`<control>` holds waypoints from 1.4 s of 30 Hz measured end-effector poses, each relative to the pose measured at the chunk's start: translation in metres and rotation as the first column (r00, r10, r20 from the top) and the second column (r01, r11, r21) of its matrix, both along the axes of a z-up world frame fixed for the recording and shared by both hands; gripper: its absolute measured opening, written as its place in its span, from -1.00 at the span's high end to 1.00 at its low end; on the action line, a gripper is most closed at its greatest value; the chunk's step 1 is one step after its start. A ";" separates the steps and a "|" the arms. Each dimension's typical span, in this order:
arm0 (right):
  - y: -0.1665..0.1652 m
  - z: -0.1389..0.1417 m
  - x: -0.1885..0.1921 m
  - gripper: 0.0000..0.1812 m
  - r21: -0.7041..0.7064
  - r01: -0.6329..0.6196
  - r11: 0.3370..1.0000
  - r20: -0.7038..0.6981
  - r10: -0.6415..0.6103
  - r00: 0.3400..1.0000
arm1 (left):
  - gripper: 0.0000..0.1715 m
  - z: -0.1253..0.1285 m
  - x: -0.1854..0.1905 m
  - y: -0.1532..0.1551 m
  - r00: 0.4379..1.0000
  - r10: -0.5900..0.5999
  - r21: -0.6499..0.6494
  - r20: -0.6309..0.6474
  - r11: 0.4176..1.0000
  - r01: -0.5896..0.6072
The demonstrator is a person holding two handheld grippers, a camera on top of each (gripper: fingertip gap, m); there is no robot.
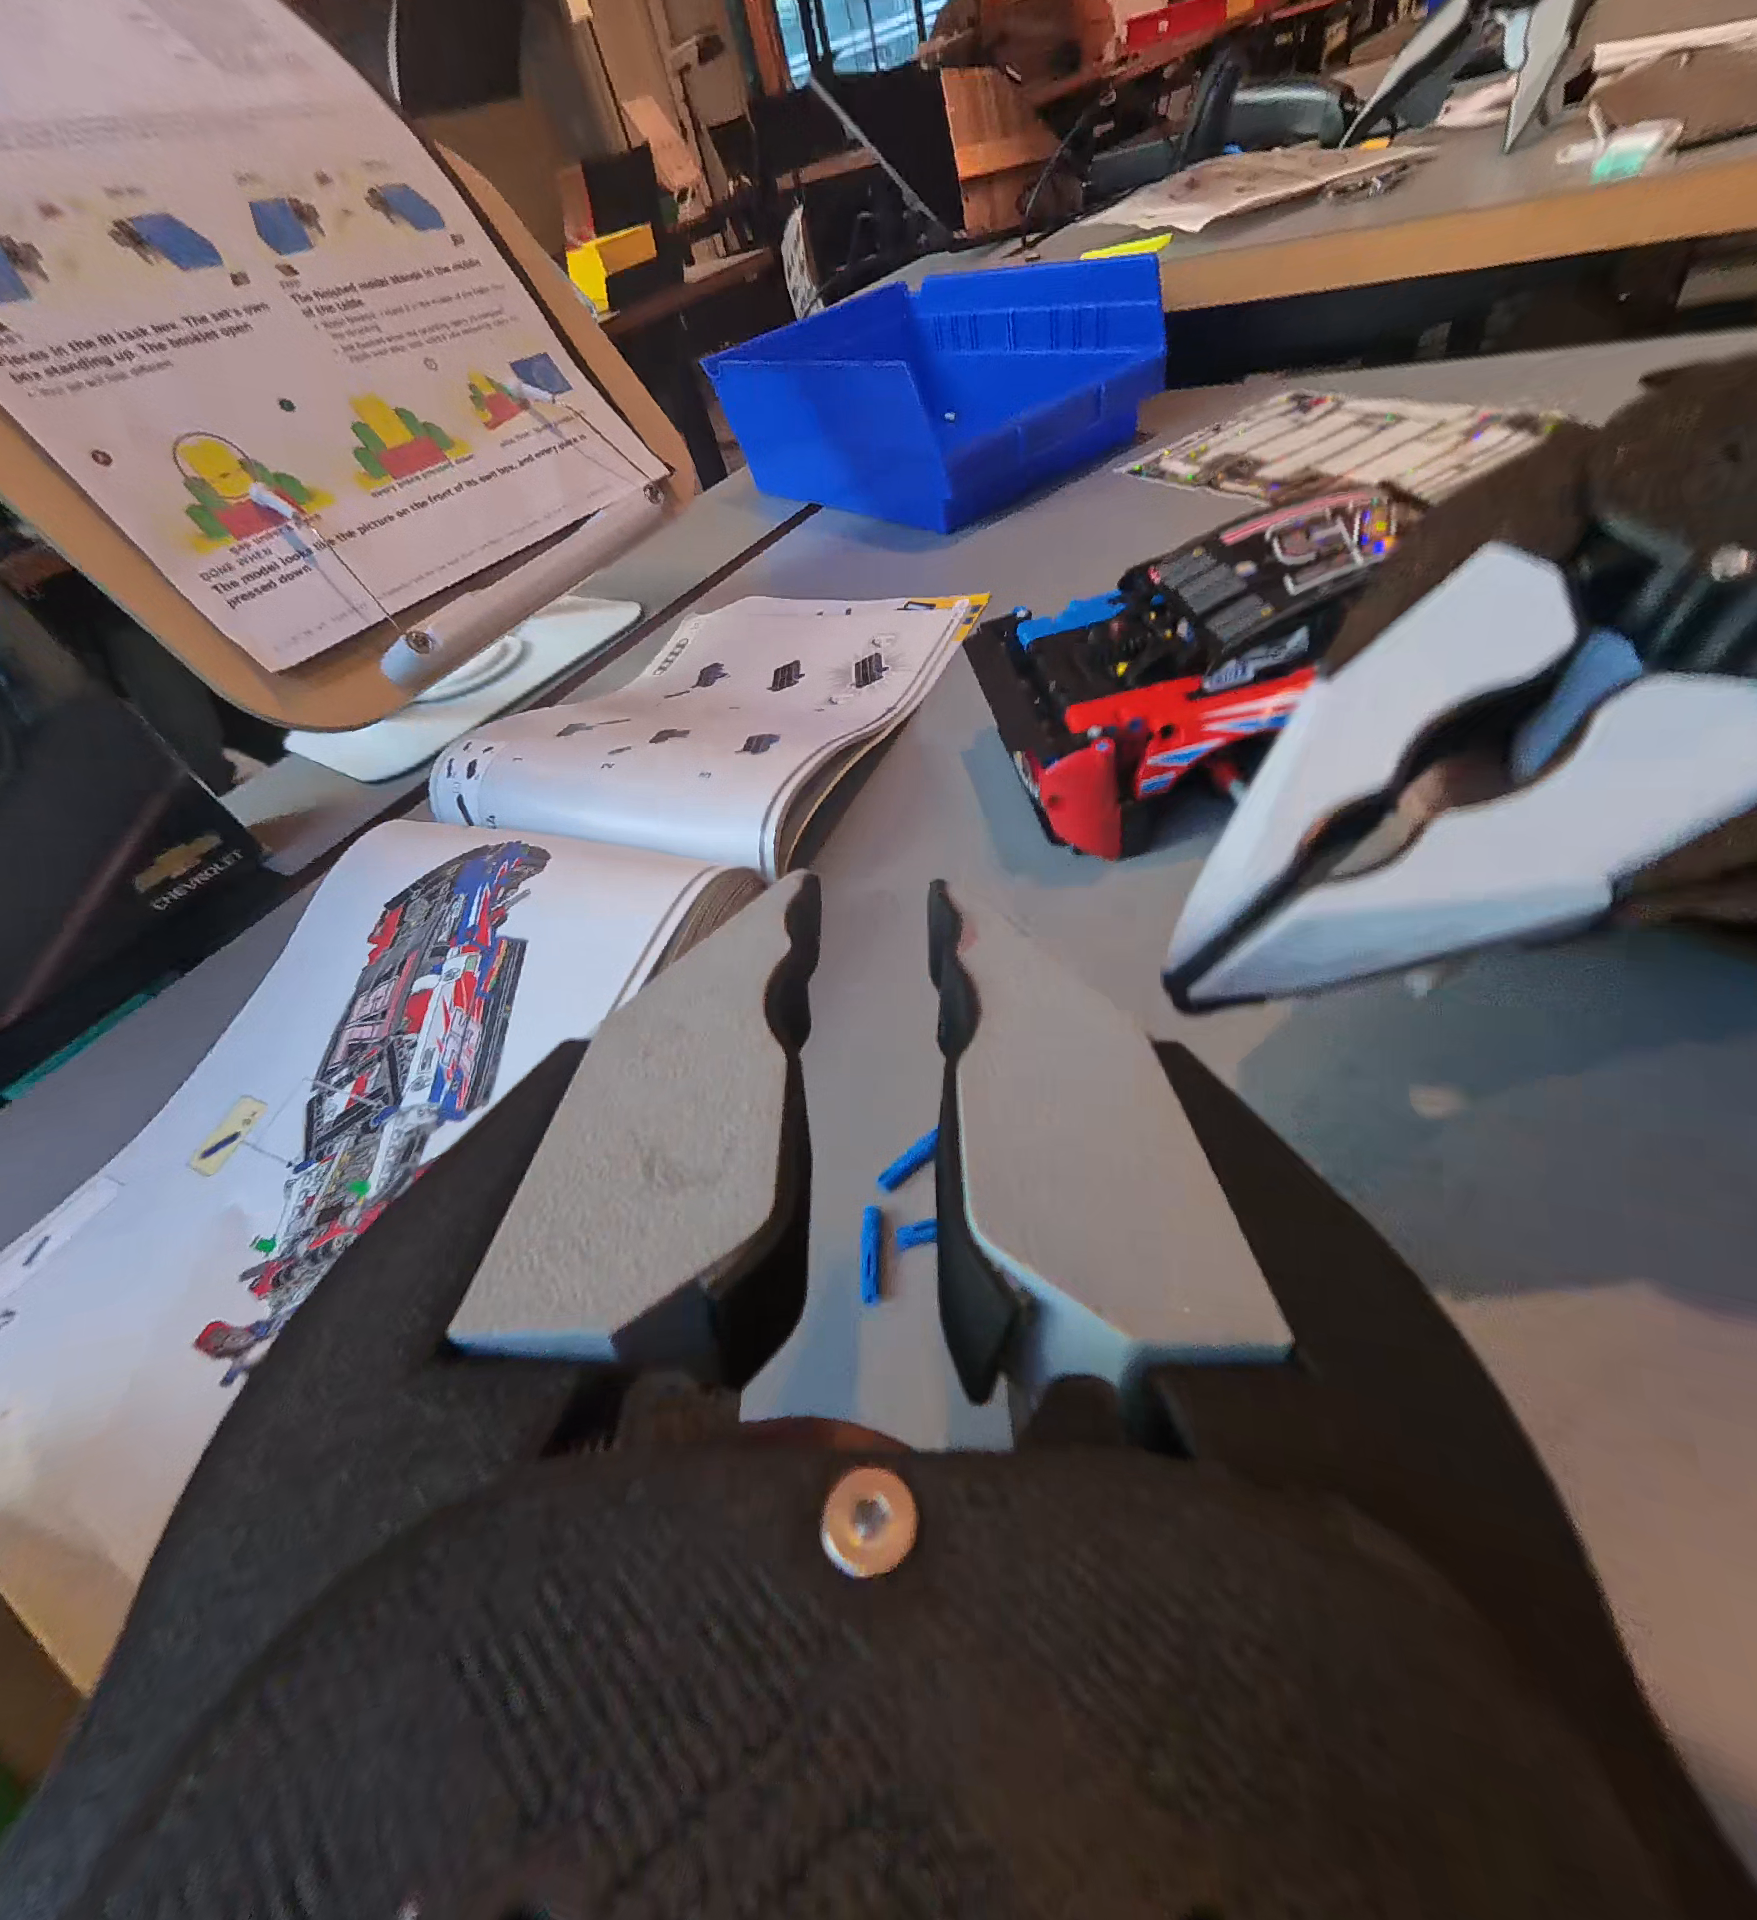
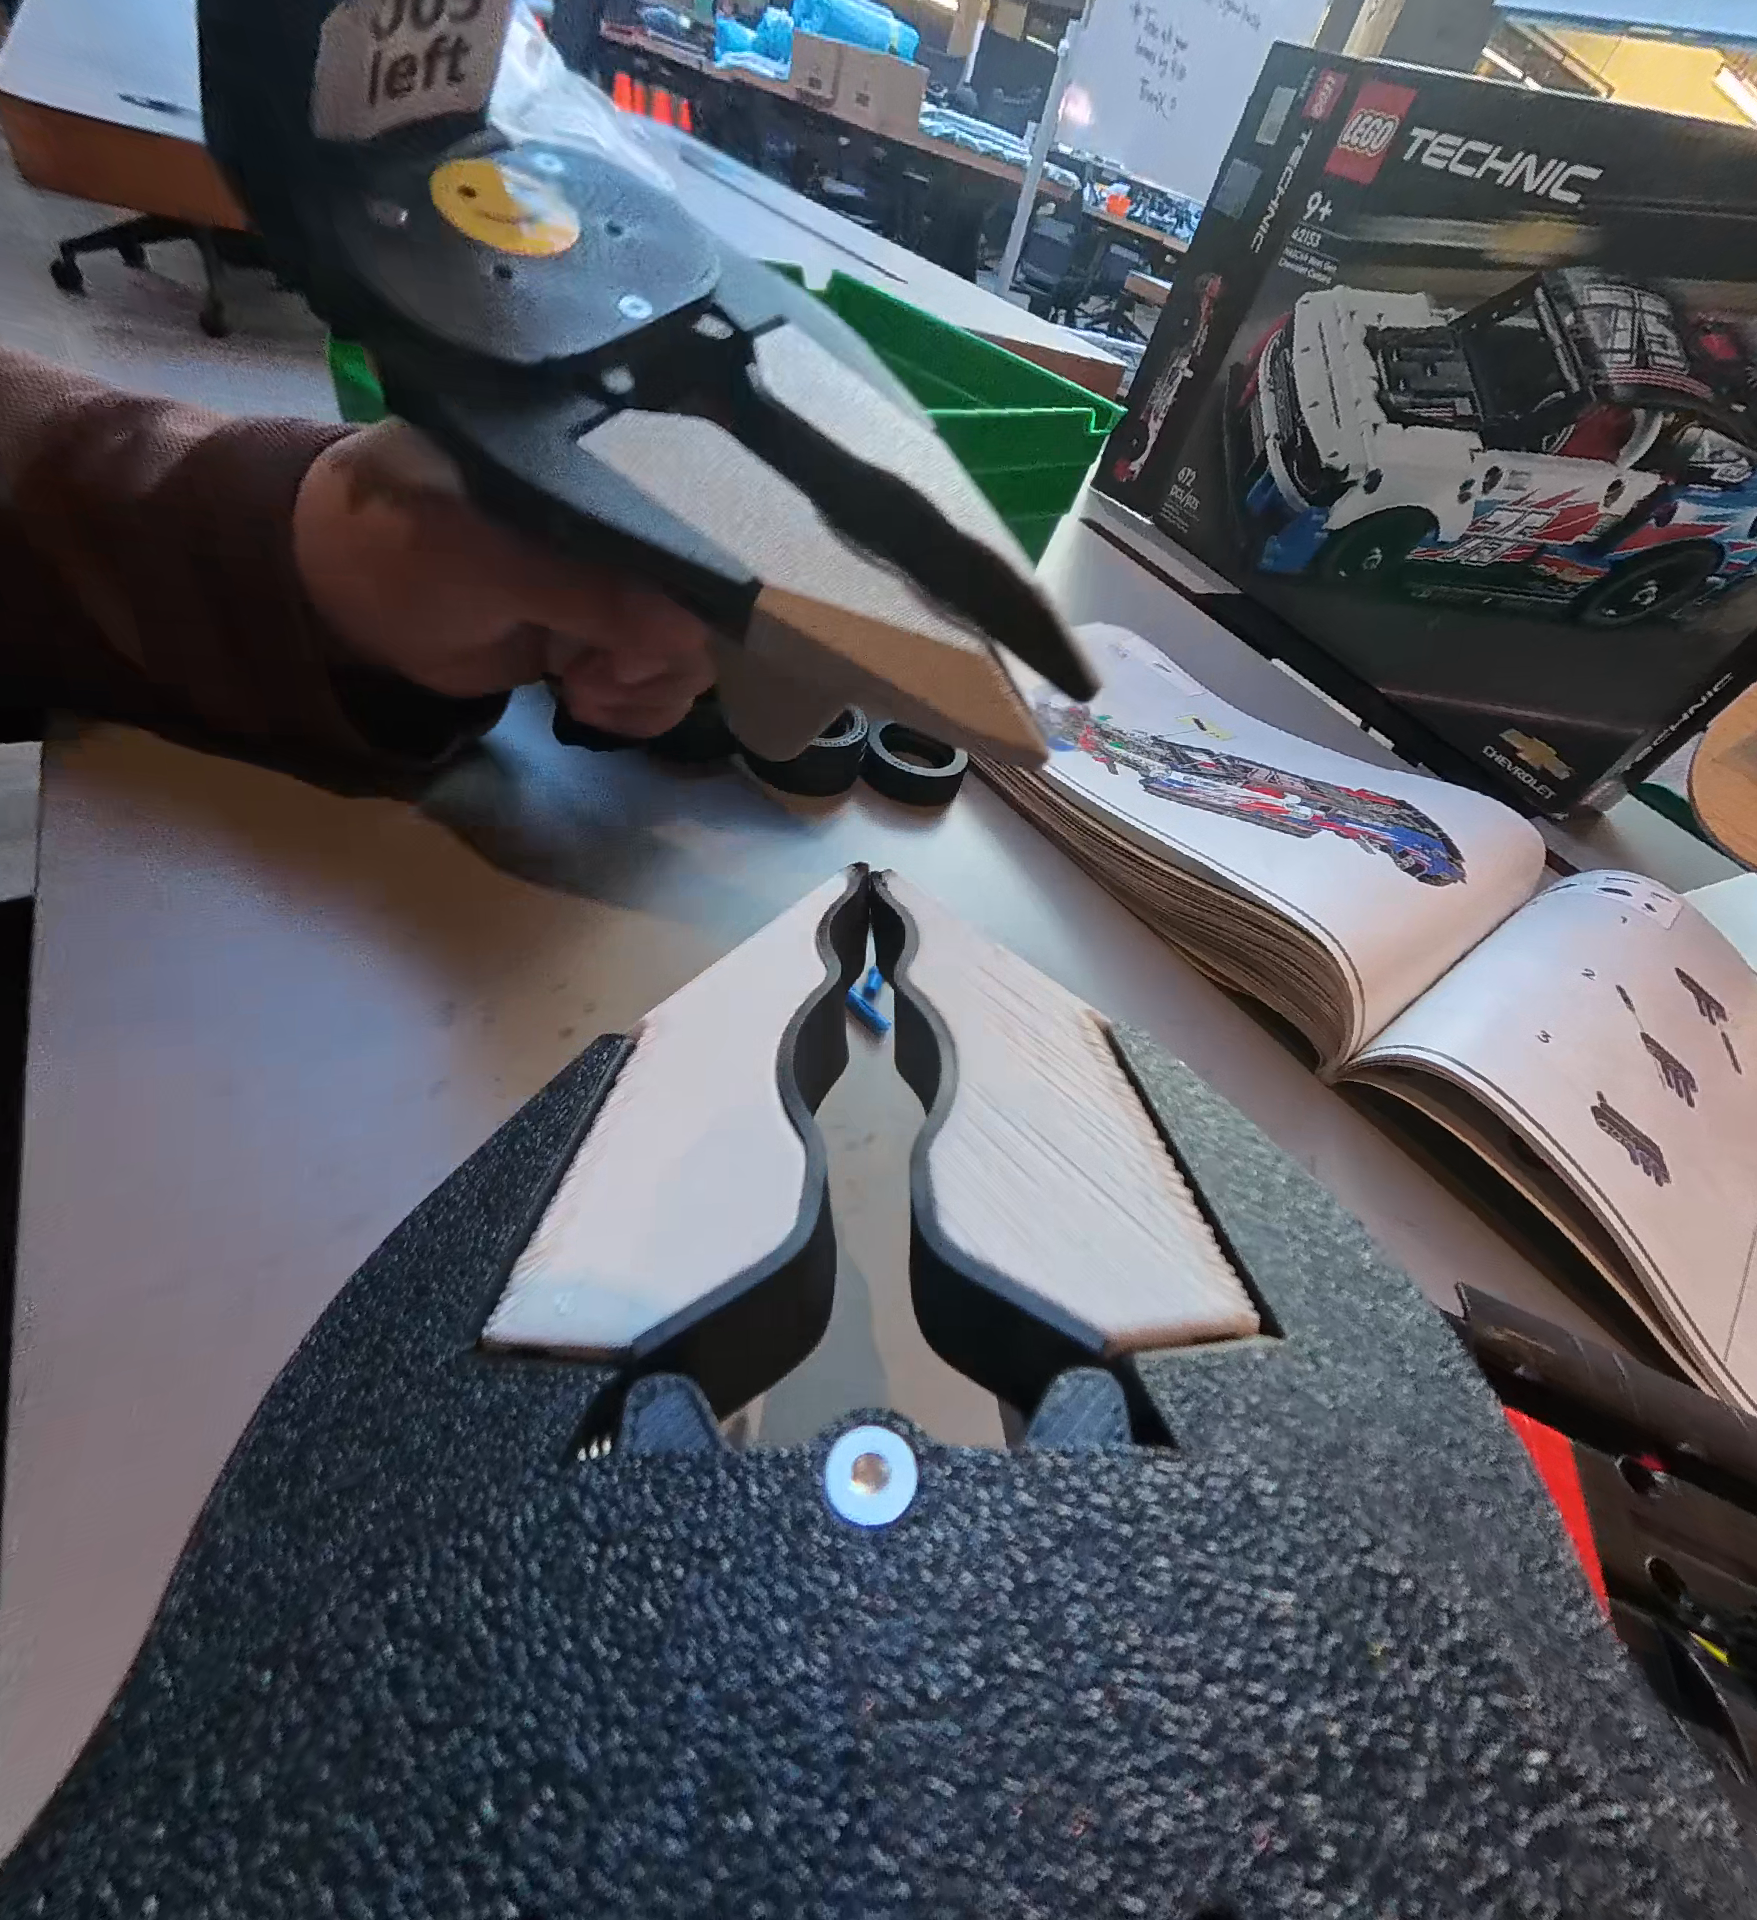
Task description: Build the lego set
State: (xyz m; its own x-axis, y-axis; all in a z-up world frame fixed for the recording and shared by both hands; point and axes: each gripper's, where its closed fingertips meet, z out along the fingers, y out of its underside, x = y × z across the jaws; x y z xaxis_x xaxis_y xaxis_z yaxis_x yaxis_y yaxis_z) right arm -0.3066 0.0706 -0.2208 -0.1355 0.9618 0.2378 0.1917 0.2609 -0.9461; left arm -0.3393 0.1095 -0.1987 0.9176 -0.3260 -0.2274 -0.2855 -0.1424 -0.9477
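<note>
Both jaws hung over loose blue pins on the bench, neither holding anything.

The left gripper [image 1: 872,904] had its jaws parted and empty; three blue pins [image 1: 889,1216] lay on the bench [image 1: 1476,1195] directly beneath the gap, their long axes pointing different ways. The right gripper [image 2: 869,875] had its jaws closed tip to tip, apparently on nothing, with one pin visible through its slot; which gripper sat nearer was hard to judge. Outward, the open instruction booklet [image 1: 645,748] lay beside them, the partly built car [image 1: 1186,675] beyond, then a blue bin [image 1: 947,405] toward the far edge. Two black tyres [image 2: 869,764] and the set's box [image 2: 1497,416] showed in the right wrist view; the car was cut off there.
</note>
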 end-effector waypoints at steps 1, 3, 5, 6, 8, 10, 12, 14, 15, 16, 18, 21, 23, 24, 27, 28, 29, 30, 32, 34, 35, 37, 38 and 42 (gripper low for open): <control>0.001 0.000 -0.001 1.00 0.000 0.003 1.000 0.000 -0.003 1.000 | 0.82 -0.004 -0.002 -0.002 1.000 -0.009 0.002 -0.025 1.000 0.009; 0.002 0.000 -0.003 1.00 -0.004 0.004 1.000 0.000 -0.004 1.000 | 0.80 -0.007 -0.006 0.000 0.999 -0.007 -0.013 -0.040 1.000 0.007; 0.003 0.001 -0.007 1.00 -0.016 -0.001 1.000 -0.004 0.001 1.000 | 0.77 -0.006 0.000 -0.002 0.999 -0.043 -0.038 0.026 0.998 0.044; 0.003 0.001 -0.010 1.00 -0.024 -0.006 1.000 -0.003 0.006 1.000 | 0.75 -0.004 0.002 -0.004 0.997 -0.054 -0.043 0.055 0.998 0.056; 0.003 0.001 -0.013 1.00 -0.037 -0.018 0.999 -0.001 0.018 1.000 | 0.76 0.000 -0.004 -0.005 0.998 -0.023 -0.027 0.059 0.999 0.025; 0.003 0.001 -0.015 1.00 -0.047 -0.025 0.999 -0.002 0.025 1.000 | 0.78 0.002 -0.018 -0.003 0.998 0.040 -0.021 0.043 0.999 -0.039; 0.003 0.002 -0.015 1.00 -0.056 -0.028 0.998 -0.008 0.028 1.000 | 0.81 0.003 -0.027 -0.003 0.995 0.066 -0.028 0.075 0.998 -0.064; 0.003 0.004 -0.013 1.00 -0.064 -0.033 0.997 -0.018 0.032 0.999 | 0.82 0.003 -0.042 -0.001 0.988 0.125 -0.033 0.092 0.992 -0.123; 0.003 0.005 -0.013 1.00 -0.068 -0.038 0.997 -0.023 0.036 0.999 | 0.82 0.004 -0.048 -0.001 0.983 0.148 -0.031 0.105 0.989 -0.145; 0.003 0.005 -0.012 1.00 -0.070 -0.041 0.997 -0.028 0.039 0.999 | 0.82 0.006 -0.051 -0.001 0.980 0.155 -0.026 0.126 0.988 -0.153; 0.002 0.007 -0.011 1.00 -0.070 -0.047 0.996 -0.041 0.044 0.998 | 0.82 0.012 -0.049 -0.003 0.976 0.121 -0.009 0.179 0.993 -0.121; 0.002 0.009 -0.009 1.00 -0.072 -0.047 0.996 -0.055 0.043 0.998 | 0.80 0.014 -0.039 -0.004 0.976 0.076 0.010 0.203 0.997 -0.079; 0.003 0.010 -0.008 1.00 -0.078 -0.045 0.996 -0.060 0.040 0.997 | 0.75 0.015 -0.025 -0.006 0.978 0.009 0.018 0.209 1.000 -0.013; 0.004 0.010 -0.008 1.00 -0.084 -0.043 0.996 -0.062 0.038 0.997 | 0.75 0.016 -0.017 -0.008 0.979 -0.029 0.032 0.201 0.999 0.024; 0.006 0.013 -0.006 1.00 -0.103 -0.035 0.994 -0.075 0.027 0.997 | 0.78 0.014 0.003 -0.012 0.989 -0.067 0.053 0.132 0.997 0.060; 0.007 0.014 -0.006 1.00 -0.107 -0.031 0.994 -0.079 0.023 0.997 | 0.81 0.011 0.007 -0.012 0.992 -0.058 0.053 0.115 0.997 0.052; 0.008 0.013 -0.006 1.00 -0.110 -0.028 0.994 -0.079 0.019 0.997 | 0.84 0.005 0.010 -0.012 0.994 -0.041 0.039 0.098 0.999 0.038; 0.008 0.013 -0.007 1.00 -0.111 -0.025 0.993 -0.073 0.017 0.997 | 0.88 -0.002 0.007 -0.011 0.998 0.006 0.003 0.067 1.000 -0.006; 0.008 0.011 -0.008 1.00 -0.105 -0.020 0.994 -0.060 0.014 0.998 | 0.91 -0.008 -0.014 -0.014 0.990 0.127 -0.067 -0.056 0.989 -0.131; 0.007 0.010 -0.009 1.00 -0.091 -0.021 0.996 -0.059 0.016 0.998 | 1.00 0.007 -0.045 -0.024 0.959 0.241 -0.060 -0.150 0.966 -0.252; 0.006 0.011 -0.008 1.00 -0.086 -0.025 0.996 -0.062 0.019 0.998 | 1.00 0.011 -0.060 -0.032 0.944 0.280 -0.095 -0.175 0.949 -0.299; 0.002 0.011 -0.008 1.00 -0.089 -0.040 0.995 -0.062 0.034 0.997 | 1.00 0.013 -0.081 -0.048 0.930 0.323 -0.197 -0.174 0.914 -0.354; 0.001 0.011 -0.008 1.00 -0.092 -0.046 0.995 -0.061 0.040 0.997 | 1.00 0.011 -0.089 -0.055 0.925 0.339 -0.237 -0.172 0.897 -0.373; 0.000 0.012 -0.007 1.00 -0.107 -0.054 0.993 -0.069 0.047 0.996 | 1.00 -0.019 -0.130 -0.091 0.841 0.437 -0.371 -0.318 0.760 -0.534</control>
